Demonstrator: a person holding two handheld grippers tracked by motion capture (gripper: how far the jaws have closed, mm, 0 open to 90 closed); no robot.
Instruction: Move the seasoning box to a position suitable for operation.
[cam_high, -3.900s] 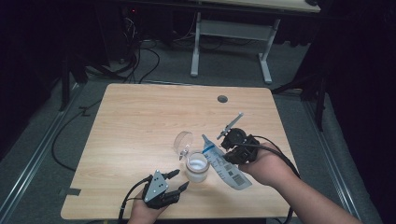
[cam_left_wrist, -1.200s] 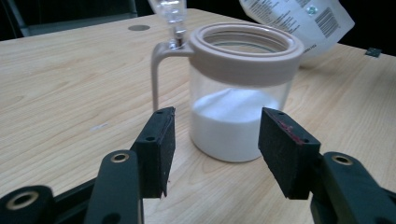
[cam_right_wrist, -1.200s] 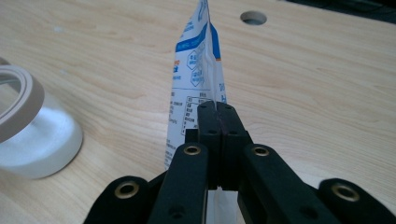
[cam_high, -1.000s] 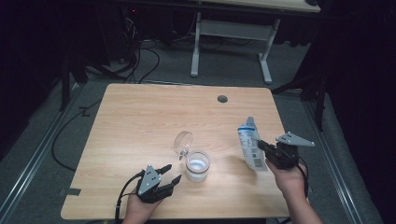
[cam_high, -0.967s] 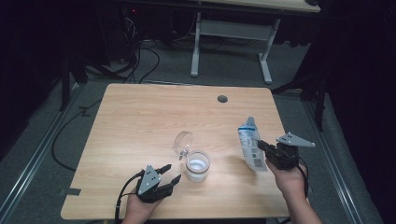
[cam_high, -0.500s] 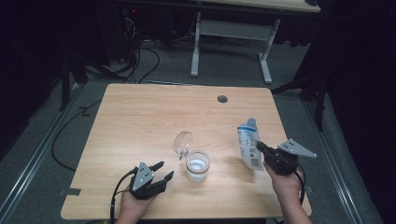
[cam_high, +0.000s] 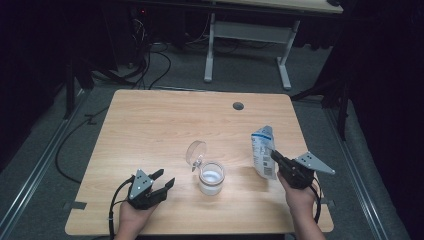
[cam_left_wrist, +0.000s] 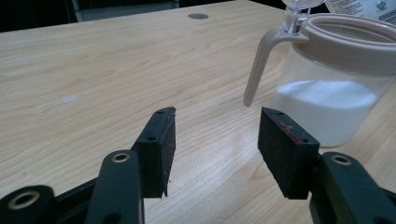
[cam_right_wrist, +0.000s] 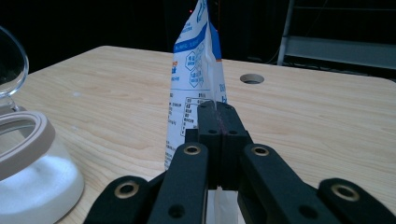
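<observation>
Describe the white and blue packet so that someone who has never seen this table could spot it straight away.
Start at the wooden table and find the glass jar of white powder, lid flipped open, near its front edge. To the jar's right, the right gripper pinches the packet upright by its edge. It is the one flat, printed white pouch with blue markings there.
</observation>
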